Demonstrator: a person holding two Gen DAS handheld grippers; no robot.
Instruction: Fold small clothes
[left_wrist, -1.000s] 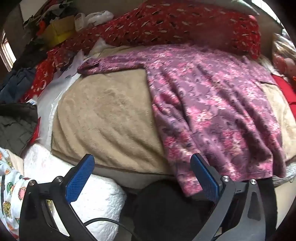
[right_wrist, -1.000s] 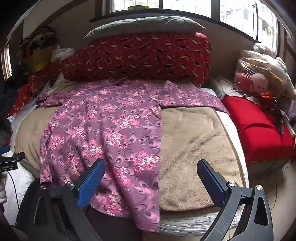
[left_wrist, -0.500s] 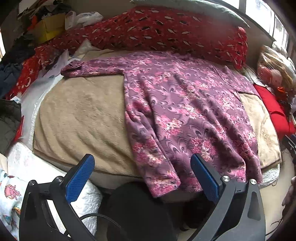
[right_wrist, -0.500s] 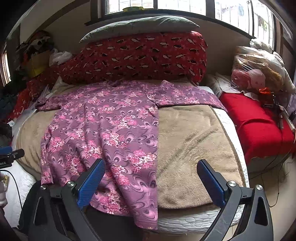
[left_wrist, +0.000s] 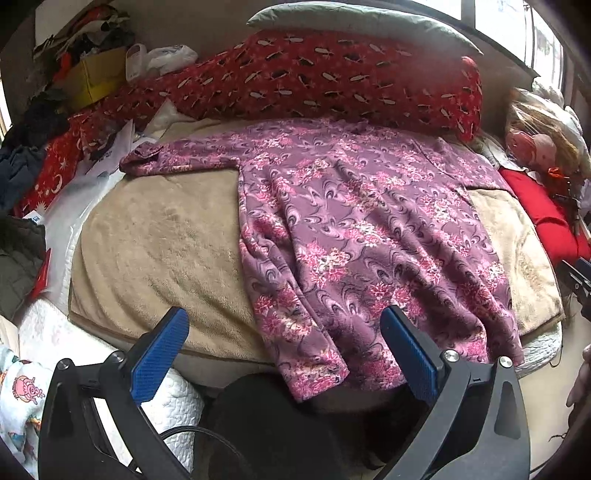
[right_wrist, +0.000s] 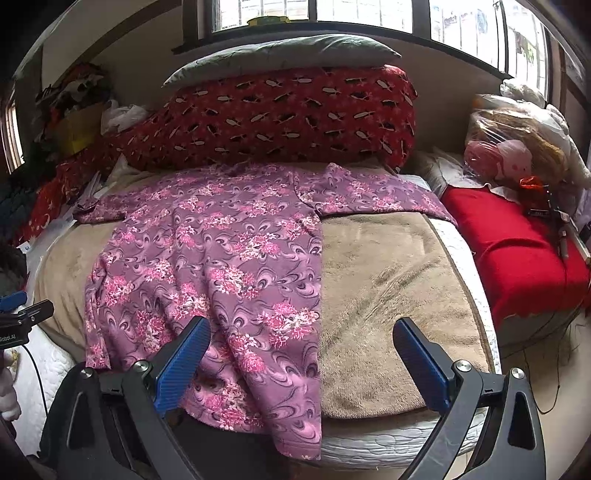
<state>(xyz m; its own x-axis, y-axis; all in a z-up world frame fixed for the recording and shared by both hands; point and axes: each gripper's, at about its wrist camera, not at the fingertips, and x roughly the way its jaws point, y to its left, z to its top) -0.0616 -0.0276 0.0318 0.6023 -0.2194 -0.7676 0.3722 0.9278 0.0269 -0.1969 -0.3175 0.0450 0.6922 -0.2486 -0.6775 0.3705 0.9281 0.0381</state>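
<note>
A purple long-sleeved top with pink flowers lies spread flat on a tan blanket, sleeves out to both sides, hem hanging over the near edge. It also shows in the right wrist view. My left gripper is open and empty, held above the near edge over the hem's left part. My right gripper is open and empty, above the hem's right side and the blanket.
A long red patterned pillow with a grey pillow on it lies behind the top. A red cloth and bagged toys sit at the right. Piled clothes and a yellow box sit at the far left.
The left gripper has swung right and pulled back, so the top now sits more central in its view. The right gripper has drawn back slightly. Both stay open.
</note>
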